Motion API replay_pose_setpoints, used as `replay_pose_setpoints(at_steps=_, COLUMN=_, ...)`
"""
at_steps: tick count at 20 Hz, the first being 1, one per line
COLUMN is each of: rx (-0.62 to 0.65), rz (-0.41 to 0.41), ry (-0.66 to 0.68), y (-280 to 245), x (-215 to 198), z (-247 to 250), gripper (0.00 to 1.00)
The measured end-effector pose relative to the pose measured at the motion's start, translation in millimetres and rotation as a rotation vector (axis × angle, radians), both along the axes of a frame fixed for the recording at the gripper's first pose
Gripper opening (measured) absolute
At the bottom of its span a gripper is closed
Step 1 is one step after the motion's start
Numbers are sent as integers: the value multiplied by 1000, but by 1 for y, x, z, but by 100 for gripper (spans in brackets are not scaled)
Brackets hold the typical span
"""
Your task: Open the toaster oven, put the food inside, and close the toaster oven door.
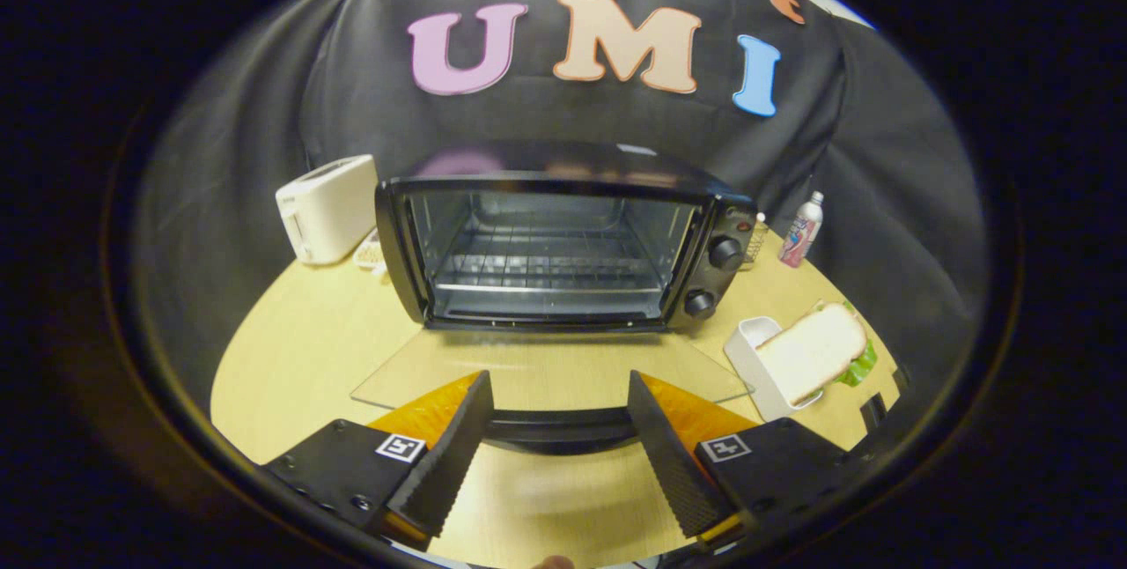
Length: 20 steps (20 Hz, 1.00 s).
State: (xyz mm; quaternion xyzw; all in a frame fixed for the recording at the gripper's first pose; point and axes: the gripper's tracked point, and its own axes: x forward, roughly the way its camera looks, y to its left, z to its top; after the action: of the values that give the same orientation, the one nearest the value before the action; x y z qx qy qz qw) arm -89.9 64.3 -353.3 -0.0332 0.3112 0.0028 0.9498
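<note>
A black toaster oven (563, 239) stands on the wooden table straight ahead of my fingers, its inside and wire rack (546, 269) in plain sight. Its glass door (550, 368) lies folded flat toward me, and the dark door handle (559, 428) runs crosswise between my fingertips. My gripper (559, 393) is open, the fingers apart on either side of the handle's middle and not pressing on it. A sandwich (814, 351) of white bread with green lettuce rests on a small white tray (748, 349), to the right of the door and beyond my right finger.
A white pop-up toaster (326, 208) sits left of the oven, with a small wire rack beside it. A small bottle (801, 230) stands at the back right. The table (299, 349) has bare wood on the left, and black cloth walls close the booth behind.
</note>
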Motion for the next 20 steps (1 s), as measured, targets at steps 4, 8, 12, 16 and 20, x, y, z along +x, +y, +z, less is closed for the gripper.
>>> replay_pose_setpoints(at_steps=4, rx=27, rz=-12, ry=57, y=-2, x=4, z=-30, gripper=96)
replay_pose_setpoints(at_steps=8, rx=27, rz=-13, ry=107, y=-4, x=-4, z=-54, gripper=96)
replay_pose_setpoints(at_steps=12, rx=34, rz=-10, ry=108, y=-4, x=-4, z=-56, gripper=96)
replay_pose_setpoints(at_steps=16, rx=12, rz=2, ry=70, y=-14, x=5, z=-38, gripper=97)
replay_pose_setpoints(at_steps=20, rx=34, rz=-41, ry=-22, y=-40, x=21, z=0, gripper=98)
